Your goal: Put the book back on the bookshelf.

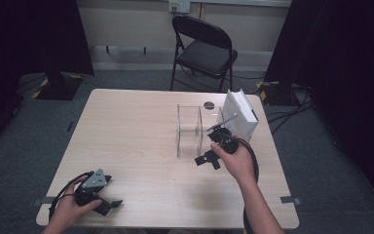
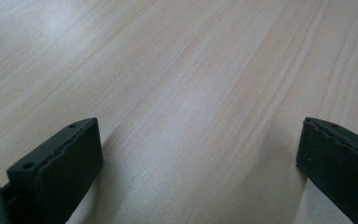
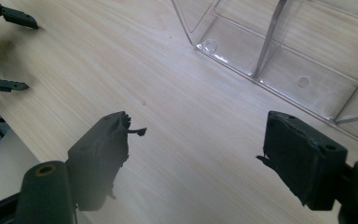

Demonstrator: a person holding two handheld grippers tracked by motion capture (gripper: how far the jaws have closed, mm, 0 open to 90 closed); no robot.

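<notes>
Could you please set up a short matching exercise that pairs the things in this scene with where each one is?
Things:
1. clear organizer
2. white box
3. left claw
4. folding chair

Places:
A. on the floor beyond the table
B. near the table's front left corner
C. mid-table, left of the white box
D. by the table's far right edge

Pairs: 1-C, 2-D, 3-B, 4-A

Black folding chair (image 1: 203,48), wooden table (image 1: 136,136), grey carpet (image 1: 321,161)
</notes>
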